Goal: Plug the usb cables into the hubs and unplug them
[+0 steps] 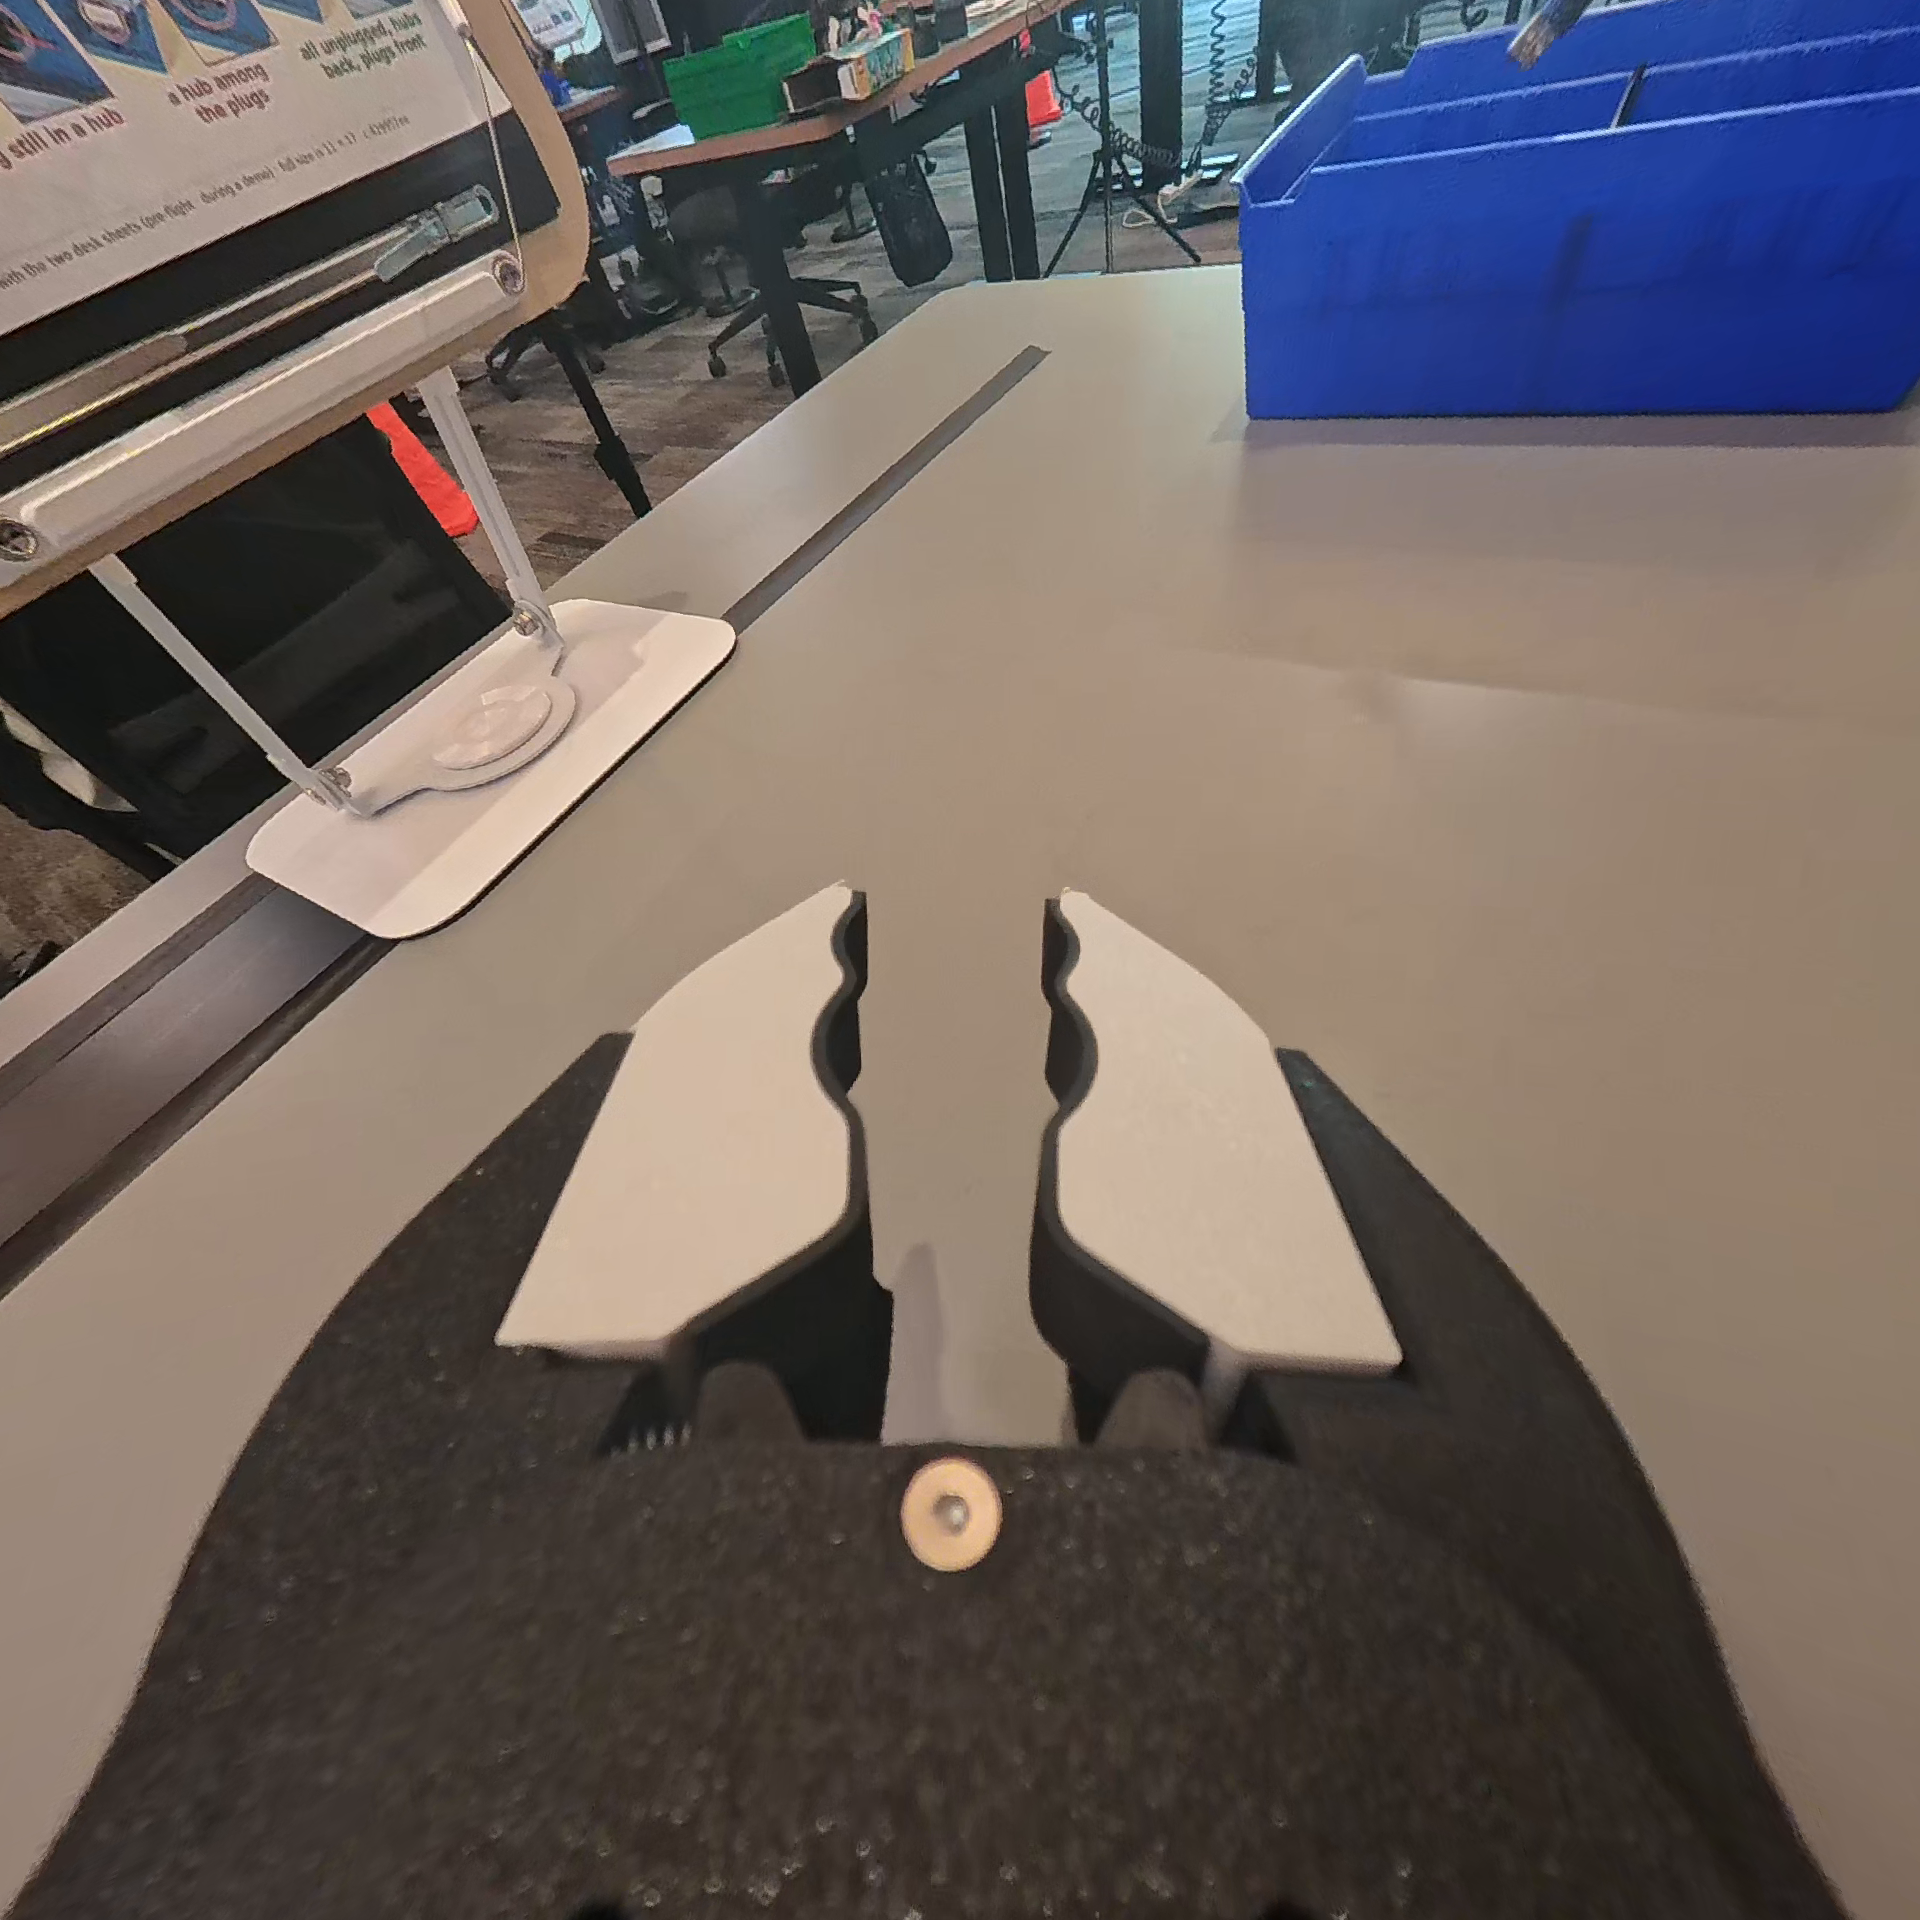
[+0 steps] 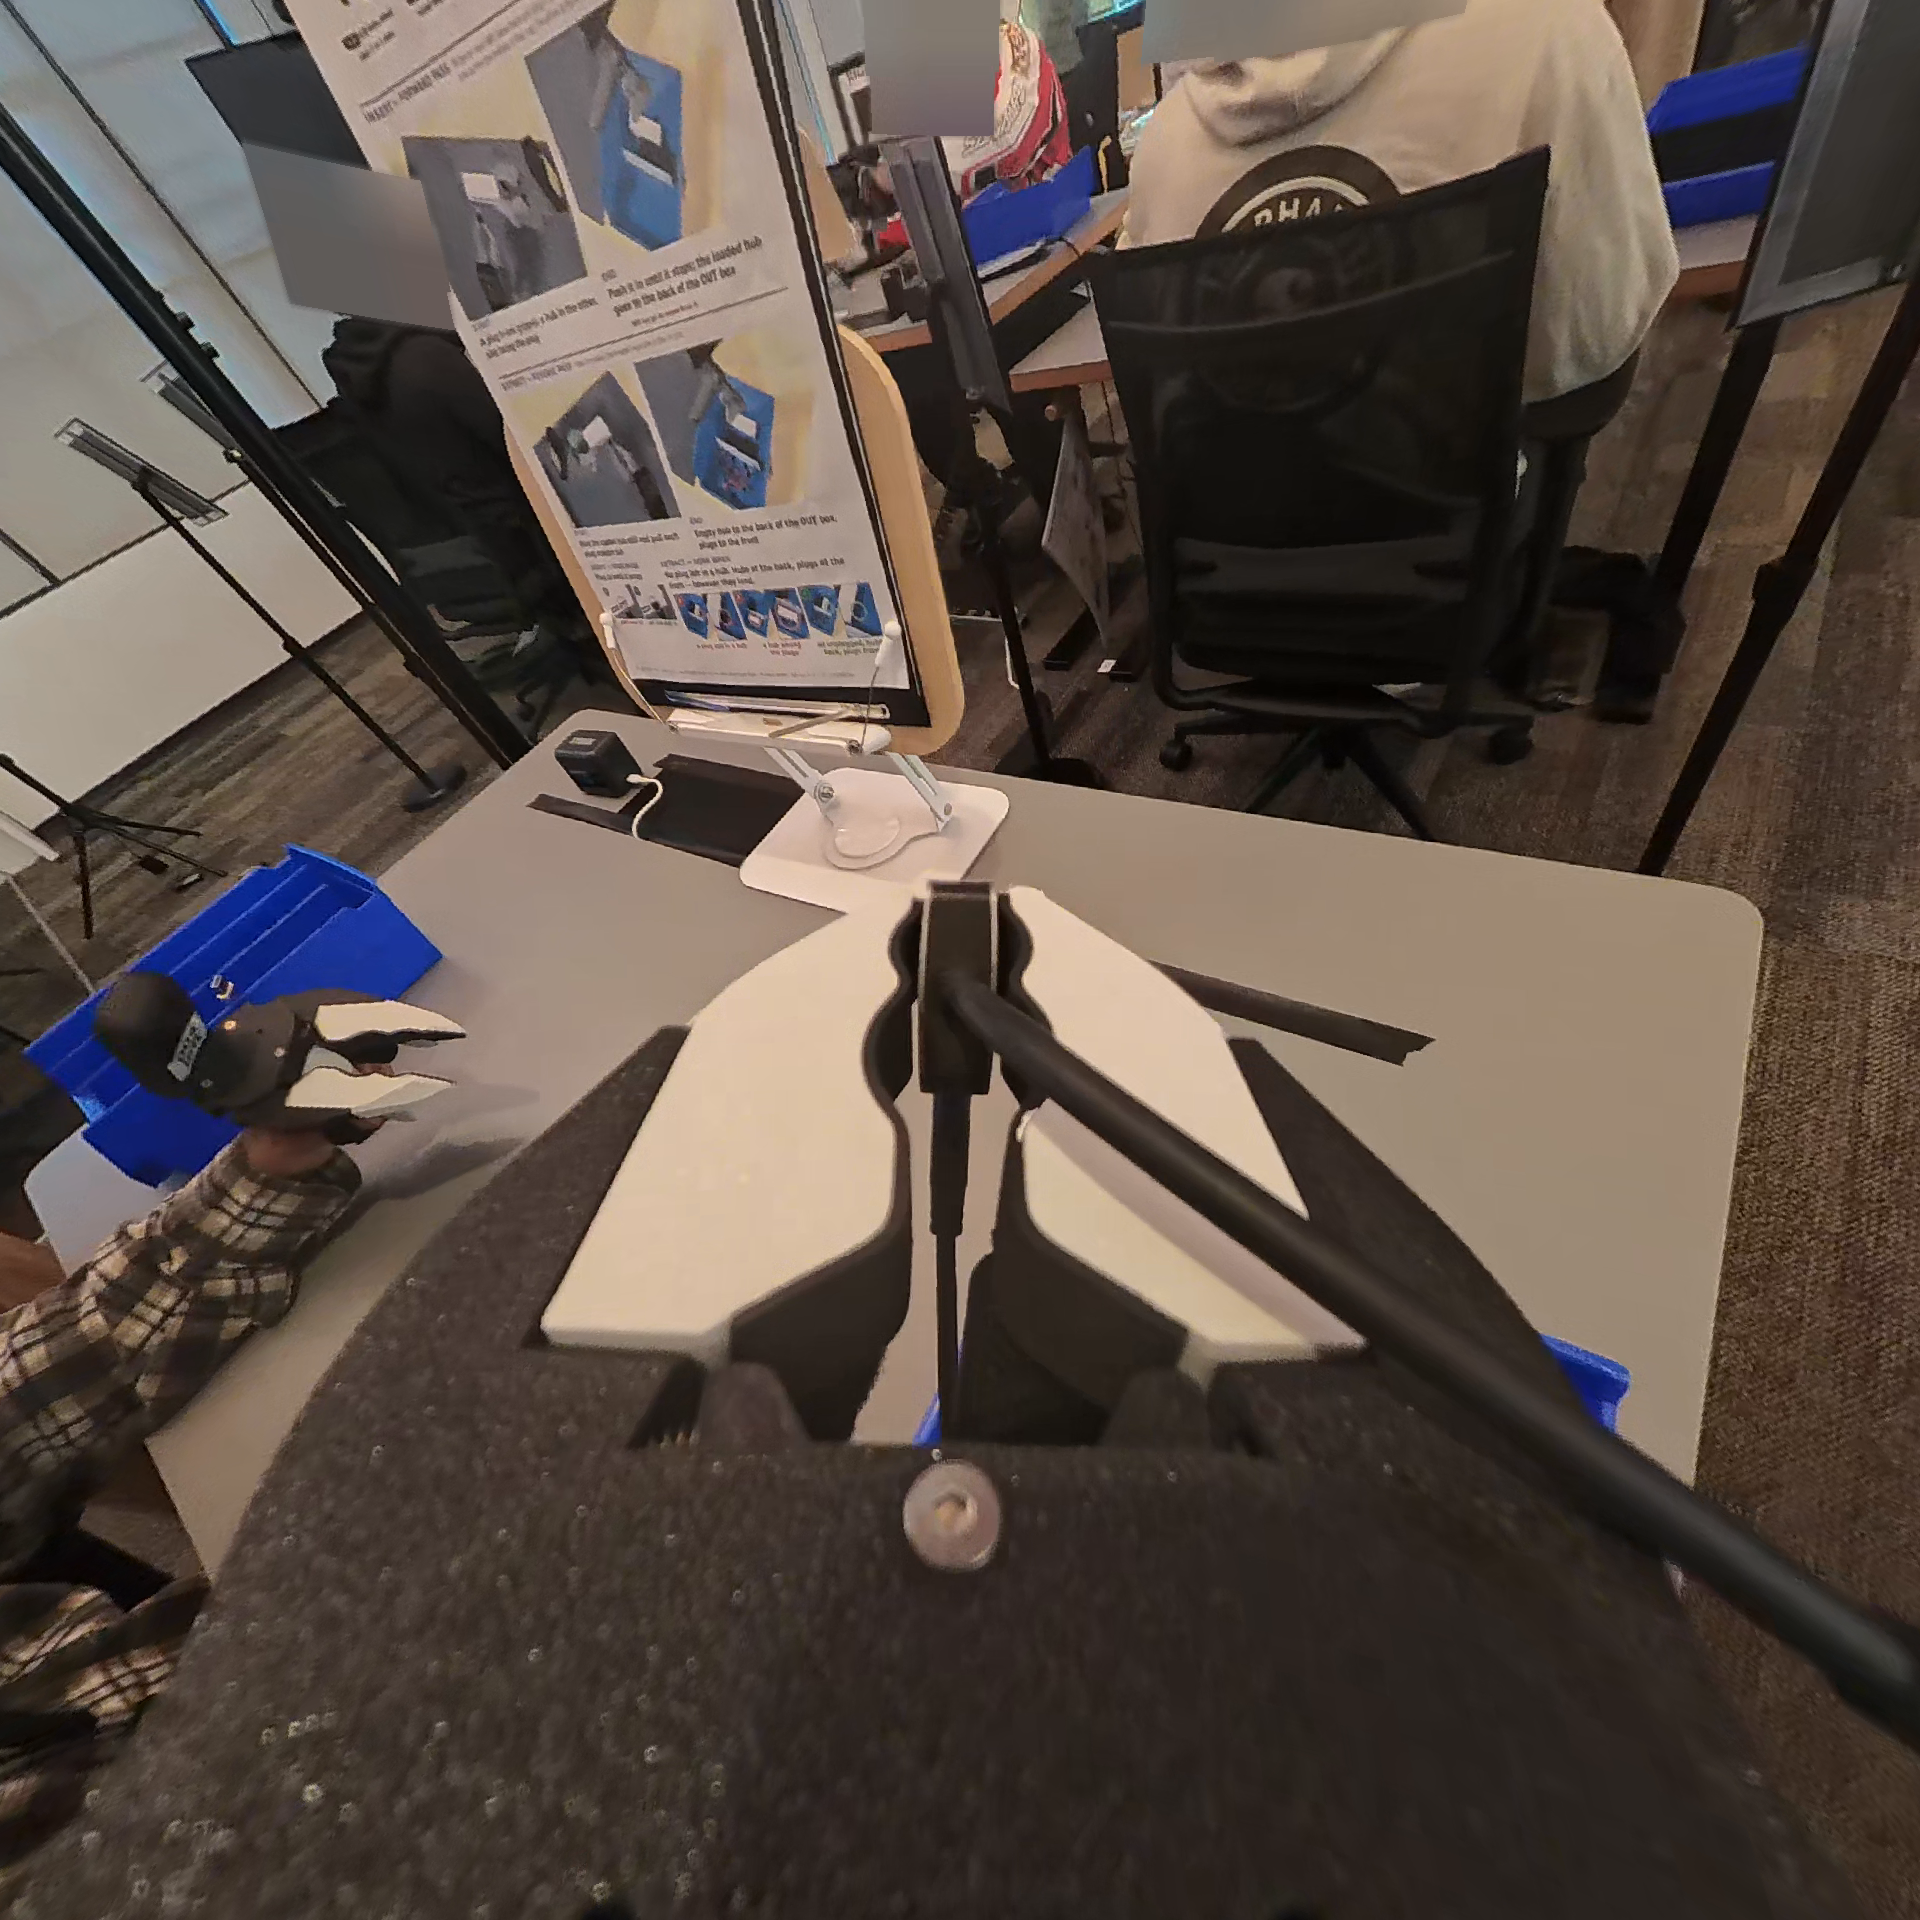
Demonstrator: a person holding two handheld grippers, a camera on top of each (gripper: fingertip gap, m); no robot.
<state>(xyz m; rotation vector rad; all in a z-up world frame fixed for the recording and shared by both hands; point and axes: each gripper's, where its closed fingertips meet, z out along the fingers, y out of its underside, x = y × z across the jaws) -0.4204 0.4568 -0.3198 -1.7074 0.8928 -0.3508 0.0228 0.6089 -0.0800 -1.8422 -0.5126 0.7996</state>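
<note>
while the right gripper (image 2: 958, 925) is clamped on a black usb plug (image 2: 951, 997) with its thick black cable (image 2: 1351, 1278) trailing near-right, the left gripper (image 1: 956, 914) hovers parted and empty over the grey table (image 1: 1351, 727), no hub in view, so plugging seems not yet done.

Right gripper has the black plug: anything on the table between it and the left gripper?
Nothing visible: the right gripper is shut on the black plug, and only bare grey table lies toward the open left gripper.
</note>
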